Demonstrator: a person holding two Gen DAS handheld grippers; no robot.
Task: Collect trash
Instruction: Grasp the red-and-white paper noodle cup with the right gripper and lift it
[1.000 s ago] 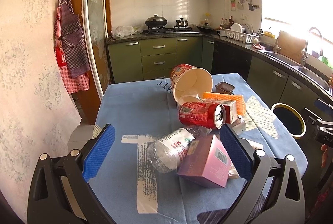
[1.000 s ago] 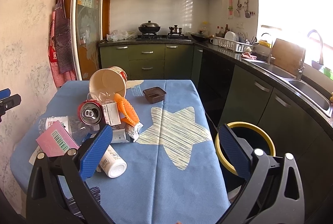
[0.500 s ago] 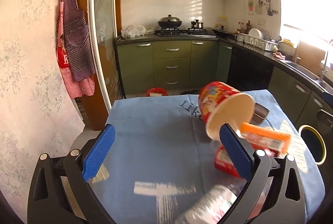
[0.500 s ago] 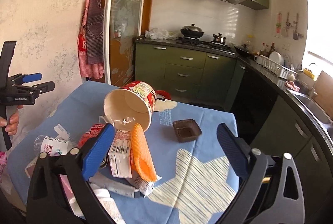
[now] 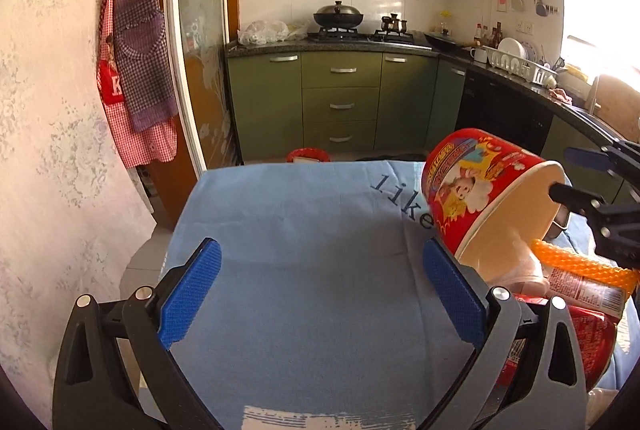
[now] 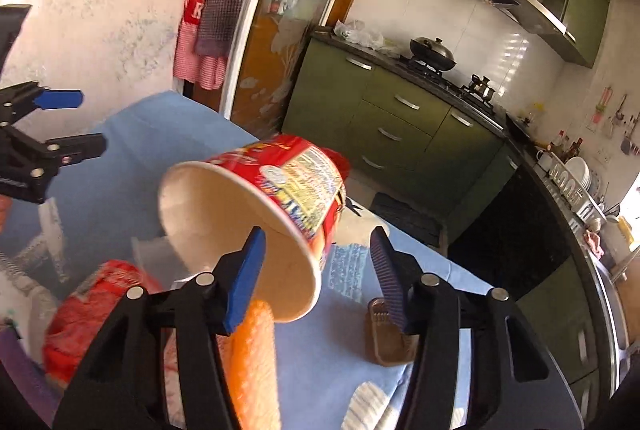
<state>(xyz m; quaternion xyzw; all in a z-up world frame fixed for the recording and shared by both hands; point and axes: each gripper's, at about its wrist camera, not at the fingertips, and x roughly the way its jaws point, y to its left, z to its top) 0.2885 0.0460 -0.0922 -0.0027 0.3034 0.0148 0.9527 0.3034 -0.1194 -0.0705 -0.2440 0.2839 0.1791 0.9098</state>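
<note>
Because the red noodle cup (image 6: pixel 256 218) lies tipped on its side atop the trash pile at the table's three o'clock edge, the right gripper (image 6: pixel 316 270) straddles its rim with fingers spread, not yet clamped, while the left gripper (image 5: pixel 320 294) hovers open and empty over bare blue tablecloth (image 5: pixel 304 238), probably leaving room.

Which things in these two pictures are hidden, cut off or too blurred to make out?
- Right wrist view: red can is motion-blurred; its label cannot be read.
- Right wrist view: brown tray is partly hidden behind the right claw finger.
- Left wrist view: orange mesh pack is cut off by the right edge.
- Both views: whether the right claw touches the noodle cup cannot be told.
</note>
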